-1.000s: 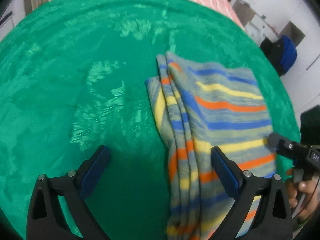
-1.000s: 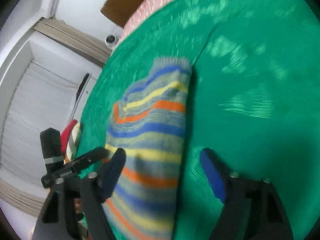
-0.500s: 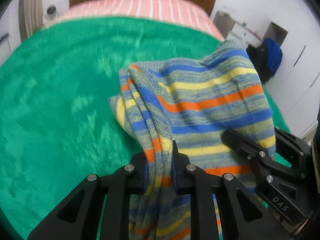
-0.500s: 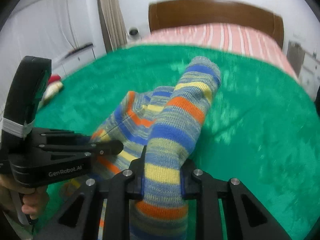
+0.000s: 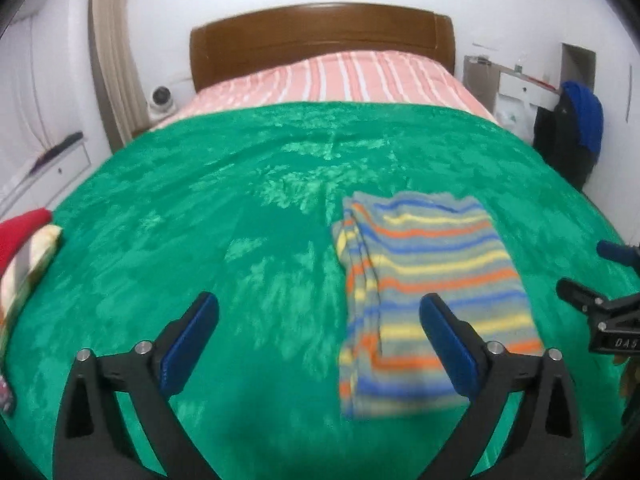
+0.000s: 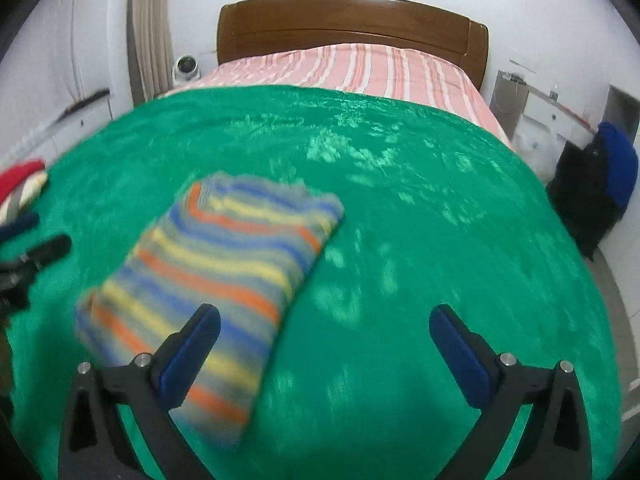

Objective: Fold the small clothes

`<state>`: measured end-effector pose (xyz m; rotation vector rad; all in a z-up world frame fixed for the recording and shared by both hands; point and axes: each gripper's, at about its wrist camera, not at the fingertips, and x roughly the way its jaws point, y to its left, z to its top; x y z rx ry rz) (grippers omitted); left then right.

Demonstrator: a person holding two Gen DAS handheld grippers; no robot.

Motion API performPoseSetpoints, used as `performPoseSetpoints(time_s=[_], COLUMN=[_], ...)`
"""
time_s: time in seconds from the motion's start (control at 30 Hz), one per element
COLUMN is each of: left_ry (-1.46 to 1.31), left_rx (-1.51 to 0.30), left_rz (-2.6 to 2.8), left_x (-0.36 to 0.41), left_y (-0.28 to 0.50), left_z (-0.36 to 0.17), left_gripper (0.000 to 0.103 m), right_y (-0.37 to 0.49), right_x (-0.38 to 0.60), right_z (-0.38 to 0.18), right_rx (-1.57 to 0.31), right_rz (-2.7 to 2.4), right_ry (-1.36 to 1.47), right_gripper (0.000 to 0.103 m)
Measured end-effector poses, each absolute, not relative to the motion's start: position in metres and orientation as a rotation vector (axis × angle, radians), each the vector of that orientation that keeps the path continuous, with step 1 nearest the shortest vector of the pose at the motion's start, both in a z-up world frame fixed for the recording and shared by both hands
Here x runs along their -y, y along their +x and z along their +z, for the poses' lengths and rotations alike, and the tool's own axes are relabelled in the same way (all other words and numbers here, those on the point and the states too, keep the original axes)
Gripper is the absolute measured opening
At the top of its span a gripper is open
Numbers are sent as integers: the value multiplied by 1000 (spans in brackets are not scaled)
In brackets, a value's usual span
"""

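Striped sweater [image 5: 432, 296] folded, lying mid-bed toward right edge of green blanket [image 5: 240, 208]. Left gripper [image 5: 320, 336], right gripper [image 6: 324, 344] both wide apart, empty. Risk: loose layered left edge slipping apart if snagged.

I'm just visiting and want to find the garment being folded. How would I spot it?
Look at the bed with the brown headboard and the green blanket over it. On that blanket lies a folded striped sweater. It alone has blue, yellow, orange and grey bands; the clothes at the left edge are red and cream.
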<state>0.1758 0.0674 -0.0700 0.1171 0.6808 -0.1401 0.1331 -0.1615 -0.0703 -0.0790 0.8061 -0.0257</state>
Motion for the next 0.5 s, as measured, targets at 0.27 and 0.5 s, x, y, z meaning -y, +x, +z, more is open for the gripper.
performPoseSetpoints(time_s=[0.27,0.5], left_ry=[106,84], left_rx=[-672,-625], left_rz=[-169,-94], left_x=[-63,-61], left_y=[109,76], left_z=[-40,-16], left_gripper=[103,103], right_y=[53,14], right_x=[165,149], right_z=[-25,6], right_rx=[-707,-700], right_rz=[-81,-118], right_ry=[-30,-42], right_gripper=[103,103])
